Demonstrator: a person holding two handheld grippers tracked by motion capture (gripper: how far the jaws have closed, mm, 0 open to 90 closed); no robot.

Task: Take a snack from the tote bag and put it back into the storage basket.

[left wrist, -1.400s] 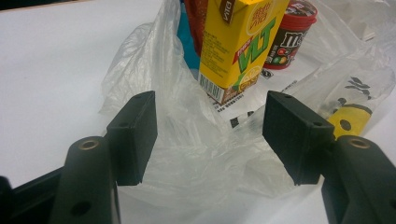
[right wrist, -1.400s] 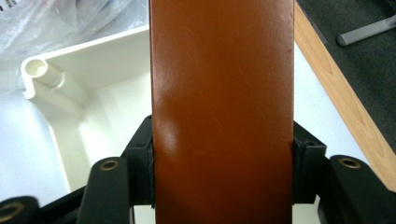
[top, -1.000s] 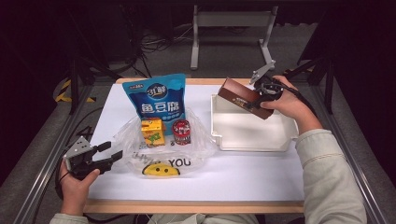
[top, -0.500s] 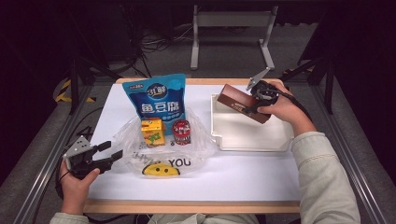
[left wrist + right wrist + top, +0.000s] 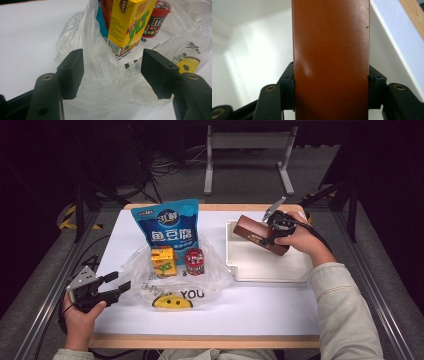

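Note:
My right gripper (image 5: 267, 236) is shut on a long brown box (image 5: 260, 234) (image 5: 331, 57), holding it tilted just above the white tray (image 5: 272, 266) (image 5: 254, 55) at the right of the table. In the right gripper view both pads press the box's sides. My left gripper (image 5: 119, 287) (image 5: 112, 72) rests open at the front left, its jaws at the edge of a clear plastic bag (image 5: 172, 280) (image 5: 100, 82). In the bag stand a yellow drink carton (image 5: 163, 260) (image 5: 128, 25) and a red candy cup (image 5: 194, 261) (image 5: 156, 18).
A blue snack pouch (image 5: 167, 225) lies behind the bag, partly under it. The bag has a yellow smiley print (image 5: 172, 301) near the table's front. The white mat (image 5: 260, 305) has free room in front of the tray. Metal frame rails run along both sides.
My right gripper has come down with the brown box, closer to the tray. The left gripper has stayed where it was.

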